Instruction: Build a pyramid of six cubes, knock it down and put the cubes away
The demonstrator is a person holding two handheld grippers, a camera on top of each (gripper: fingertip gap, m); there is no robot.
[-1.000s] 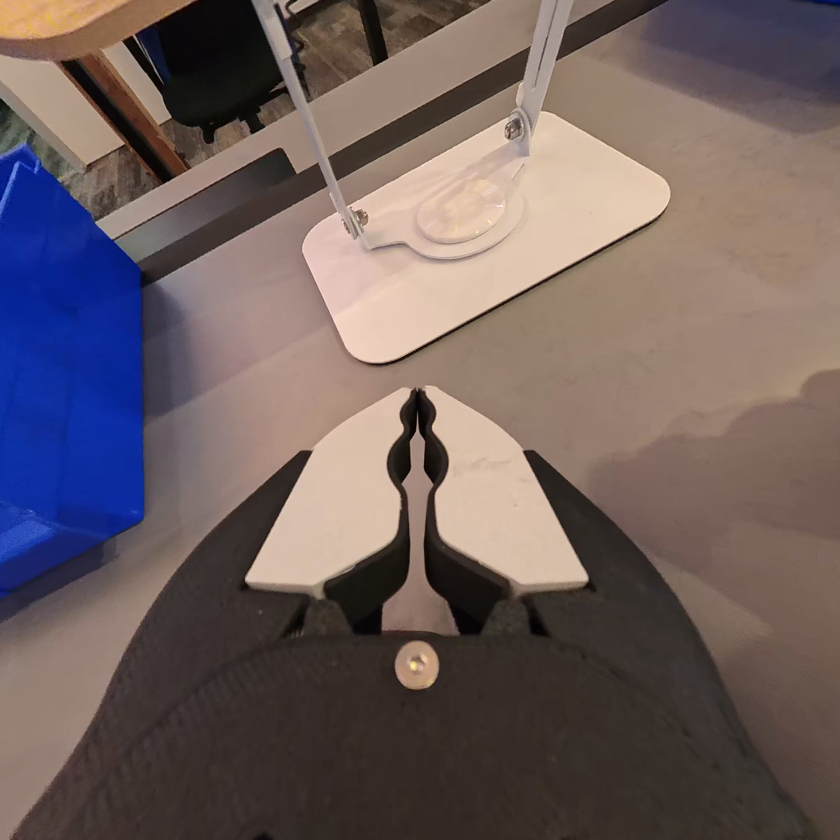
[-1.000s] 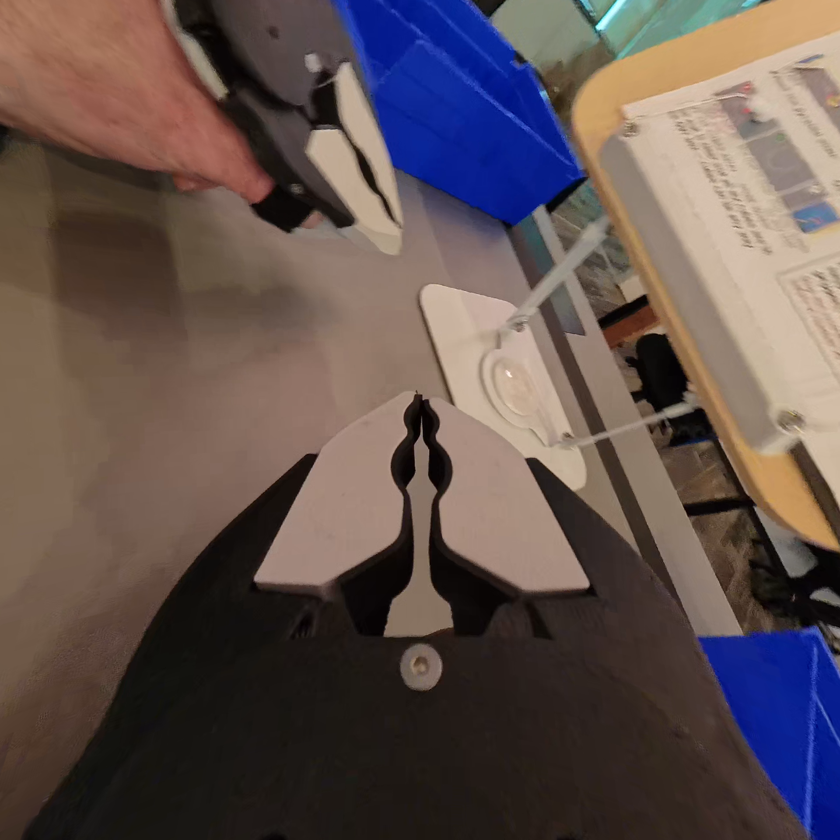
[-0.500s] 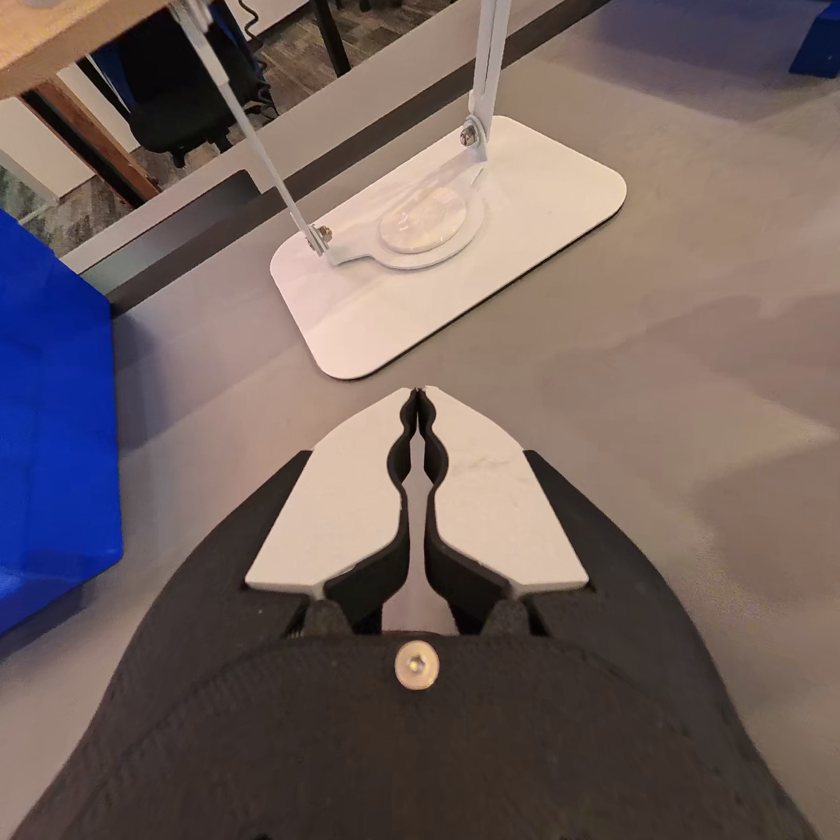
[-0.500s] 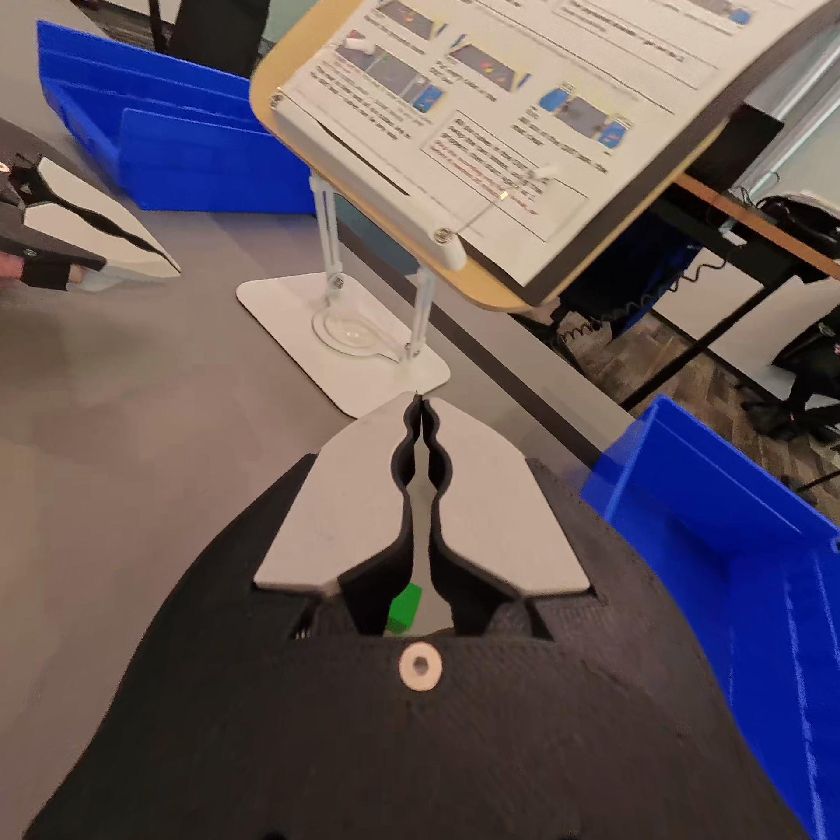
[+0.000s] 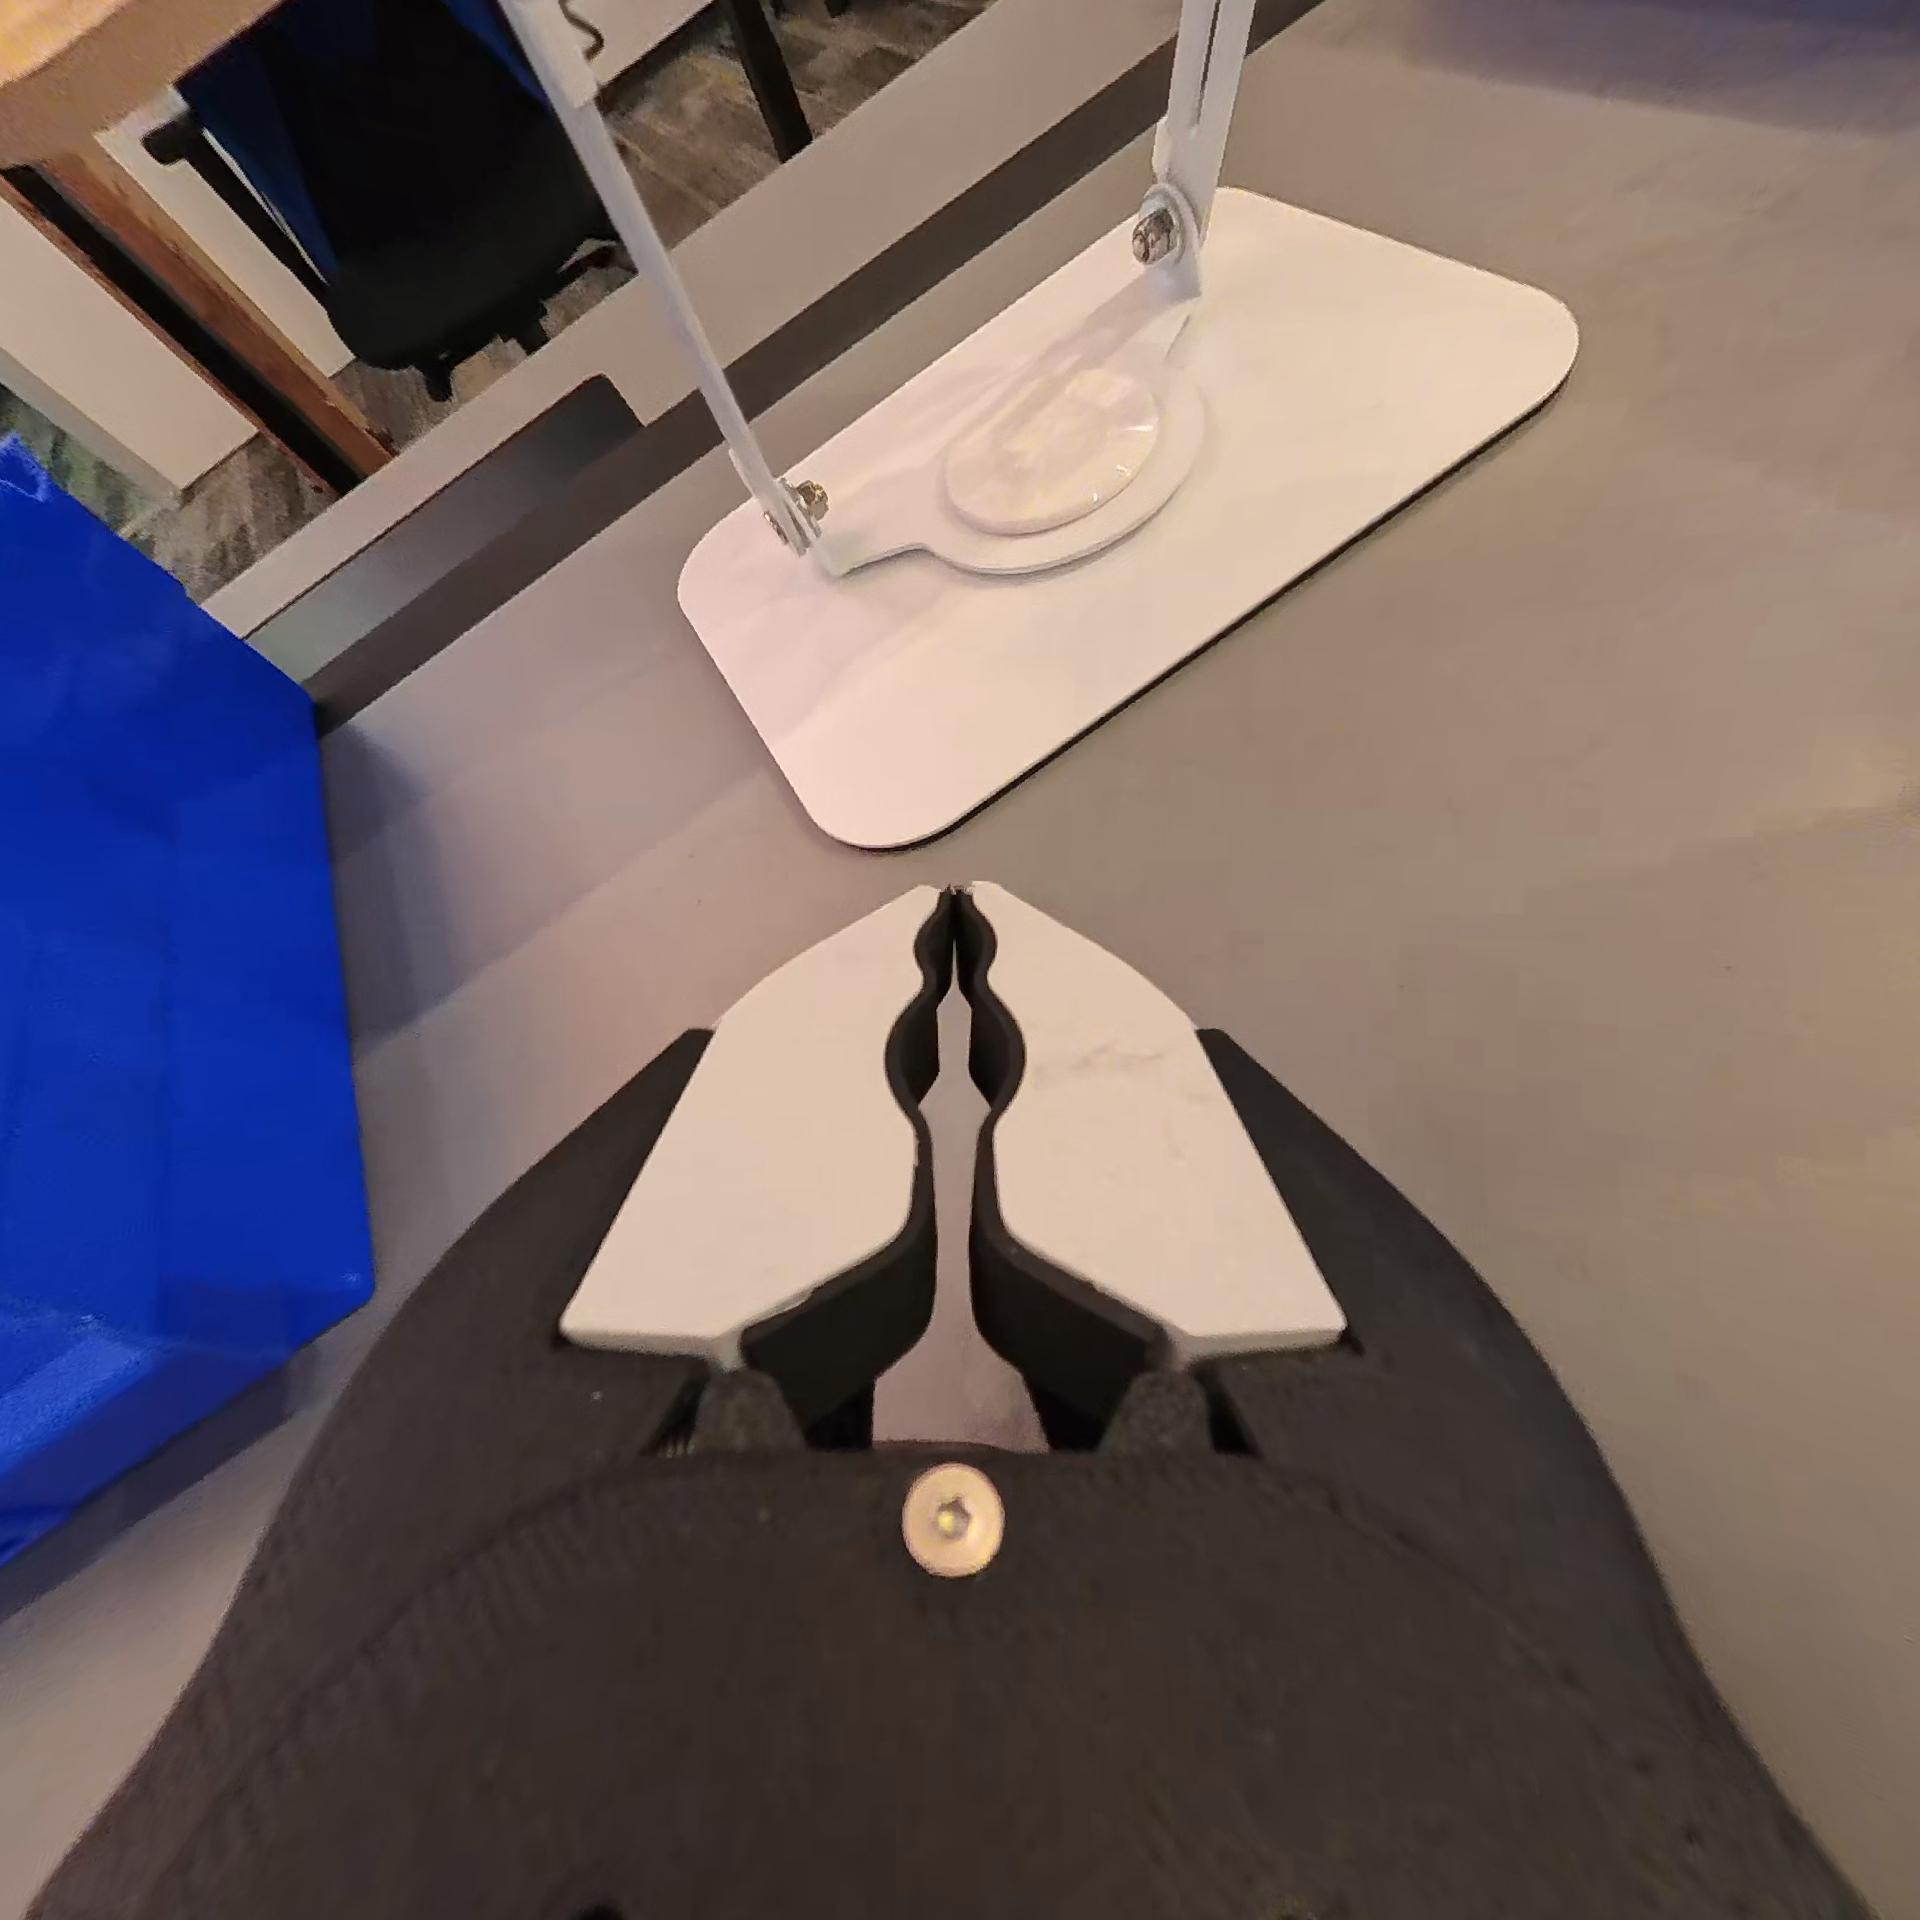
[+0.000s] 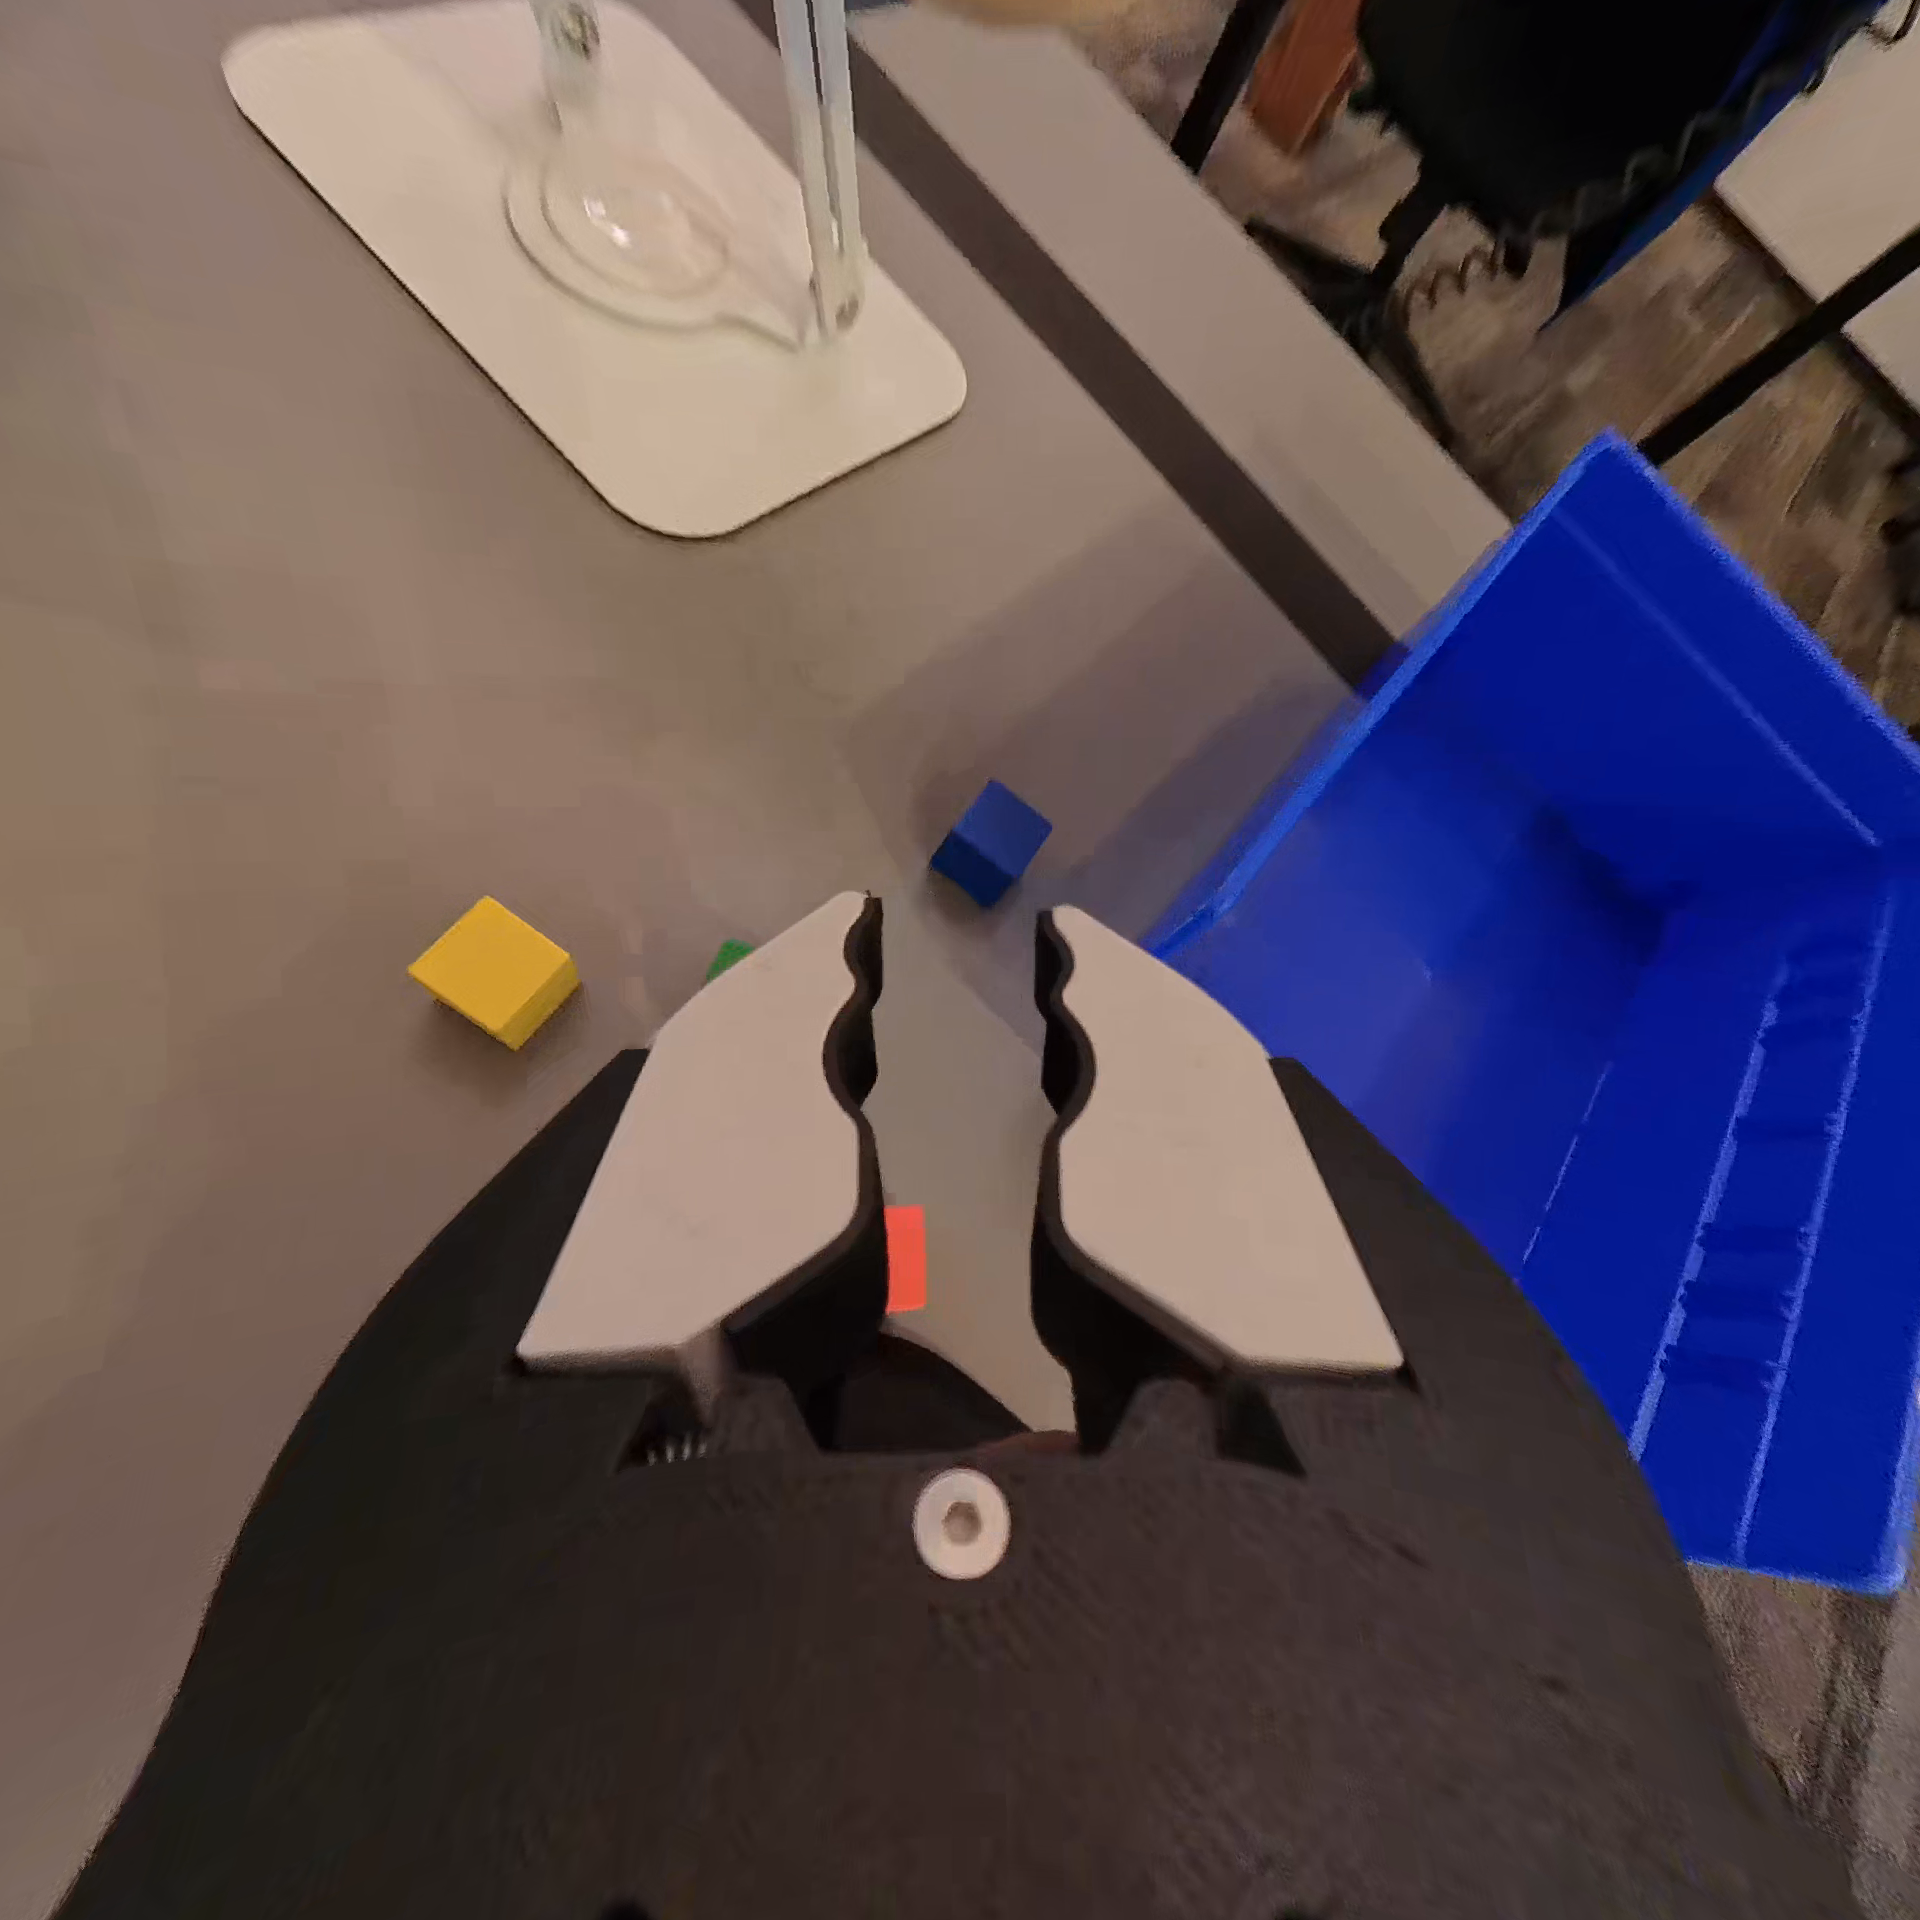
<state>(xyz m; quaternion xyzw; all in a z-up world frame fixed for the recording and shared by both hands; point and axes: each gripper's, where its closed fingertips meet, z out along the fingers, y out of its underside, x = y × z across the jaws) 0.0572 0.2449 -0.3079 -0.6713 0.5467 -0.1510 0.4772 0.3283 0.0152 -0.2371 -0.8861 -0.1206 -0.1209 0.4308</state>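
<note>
In the right wrist view my right gripper (image 6: 958, 914) is open with nothing between its pads, hovering over loose cubes on the grey table (image 6: 312, 675). A blue cube (image 6: 989, 840) lies just beyond the fingertips. A yellow cube (image 6: 497, 970) lies to the left. A green cube (image 6: 727, 956) peeks out beside the left finger. A red-orange cube (image 6: 906, 1272) shows low between the fingers, on the table beneath. In the left wrist view my left gripper (image 5: 954, 894) is shut with nothing in it, above bare table (image 5: 1455, 831).
A blue bin (image 6: 1621, 987) stands open at the right of the cubes. Another blue bin (image 5: 145, 987) is at the left in the left wrist view. A white stand base (image 5: 1122, 499), also in the right wrist view (image 6: 582, 270), sits near the table's far edge. Spacing between my two grippers at the tips: around 35 cm.
My right gripper swung right and tipped down from the stand towards the cubes, and its jaws opened. My left gripper stayed shut and shifted slightly, the stand base sliding right in its view.
</note>
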